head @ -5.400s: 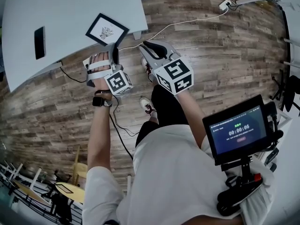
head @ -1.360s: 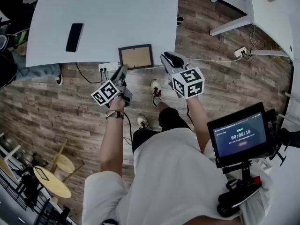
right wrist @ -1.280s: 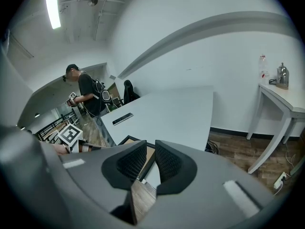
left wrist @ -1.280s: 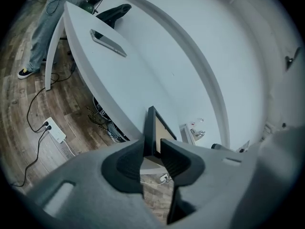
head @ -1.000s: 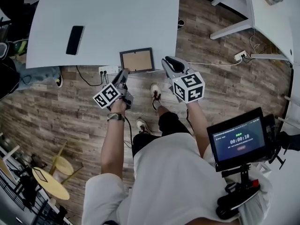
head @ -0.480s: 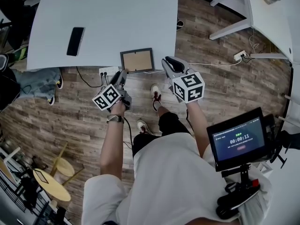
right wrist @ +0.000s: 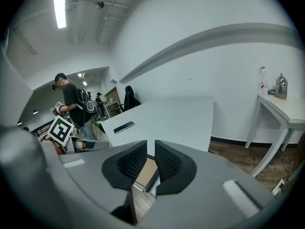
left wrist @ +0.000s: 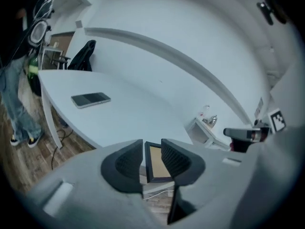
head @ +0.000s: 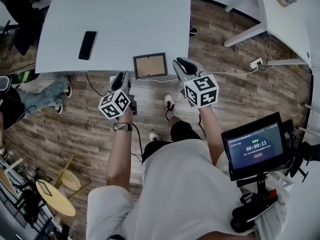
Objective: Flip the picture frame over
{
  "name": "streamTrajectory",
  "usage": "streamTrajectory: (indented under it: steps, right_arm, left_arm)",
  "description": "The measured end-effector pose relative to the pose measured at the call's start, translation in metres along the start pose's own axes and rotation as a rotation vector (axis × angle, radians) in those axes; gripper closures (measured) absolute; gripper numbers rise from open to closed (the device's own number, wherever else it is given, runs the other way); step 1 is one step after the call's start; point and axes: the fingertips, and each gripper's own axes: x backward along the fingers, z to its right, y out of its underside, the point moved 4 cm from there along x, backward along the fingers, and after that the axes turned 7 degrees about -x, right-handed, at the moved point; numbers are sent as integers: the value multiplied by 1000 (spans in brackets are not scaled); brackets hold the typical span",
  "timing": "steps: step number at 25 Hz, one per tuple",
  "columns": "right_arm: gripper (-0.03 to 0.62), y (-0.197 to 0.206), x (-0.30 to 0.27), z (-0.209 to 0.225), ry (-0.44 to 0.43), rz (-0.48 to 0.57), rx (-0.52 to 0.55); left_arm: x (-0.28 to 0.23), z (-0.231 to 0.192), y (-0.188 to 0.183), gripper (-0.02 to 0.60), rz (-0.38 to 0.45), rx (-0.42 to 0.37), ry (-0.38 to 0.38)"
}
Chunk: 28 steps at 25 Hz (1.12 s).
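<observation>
Left gripper (head: pixel 120 78) empty, jaws apart after just narrowing a little, backed off from picture frame (head: pixel 150 65). Frame lies flat at near edge of table (head: pixel 130 19), brown backing up. Seconds ago printed face was up, so flip looks done. Right gripper (head: pixel 180 64) just beside it, slightly parted, holding nothing. Phone (head: pixel 88 45) well apart.

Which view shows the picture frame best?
Head view: the whole frame lies brown back up at the table edge, nothing covering it. The left and right gripper views each show only a strip of it, seen between the jaws.
</observation>
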Motion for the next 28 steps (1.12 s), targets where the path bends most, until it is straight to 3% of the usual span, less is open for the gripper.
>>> streamTrajectory:
  steps: [6,17,21,28]
  right_arm:
    - [557,-32,37,-21,12,73,39]
    - [591,-100,74,-55,-18,205,111]
    - [591,-118,93,-72,-36,243,139]
    - [591,-157,126,-99,-45,340,206]
  left_arm:
    - [35,43,-42,465,21,-244,13]
    - [75,100,-119,505,125,-476,67]
    - [100,116,-141,566,173,-544,64]
    - [138,145,-173,577,250,-679,44]
